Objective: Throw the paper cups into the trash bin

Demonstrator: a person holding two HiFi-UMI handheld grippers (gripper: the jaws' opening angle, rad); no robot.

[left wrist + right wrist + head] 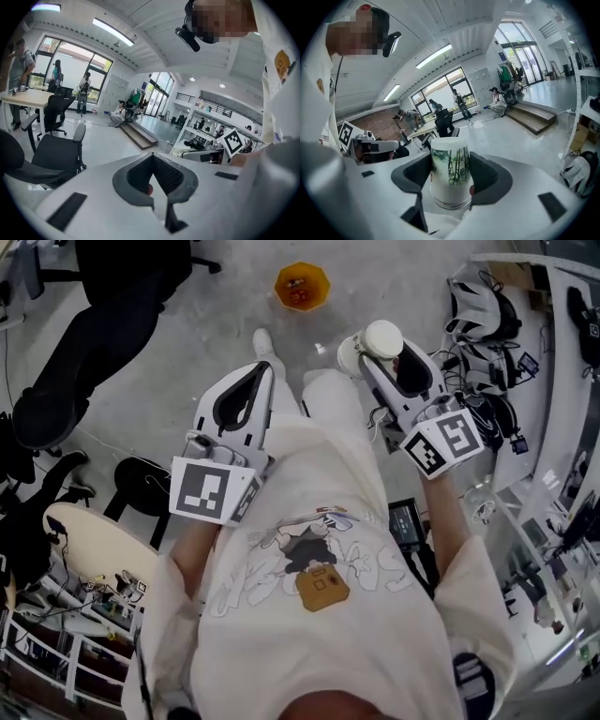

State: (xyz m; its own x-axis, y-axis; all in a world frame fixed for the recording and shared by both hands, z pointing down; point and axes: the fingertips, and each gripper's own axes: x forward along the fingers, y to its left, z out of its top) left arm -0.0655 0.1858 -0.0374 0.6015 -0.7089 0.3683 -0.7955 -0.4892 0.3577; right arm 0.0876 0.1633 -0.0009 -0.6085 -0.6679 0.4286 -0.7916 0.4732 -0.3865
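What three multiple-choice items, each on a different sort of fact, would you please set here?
1. Where is the orange bin? A on a desk; B on the floor ahead; C on a shelf.
2. What colour is the print on the paper cup? A red; B green; C blue.
3. How do the jaws of the right gripper stand? A closed on the paper cup; B wide apart, empty; C together, empty.
Answers: 1 B, grey floor surrounds it; 2 B, green stems on white; 3 A, both jaws press its sides.
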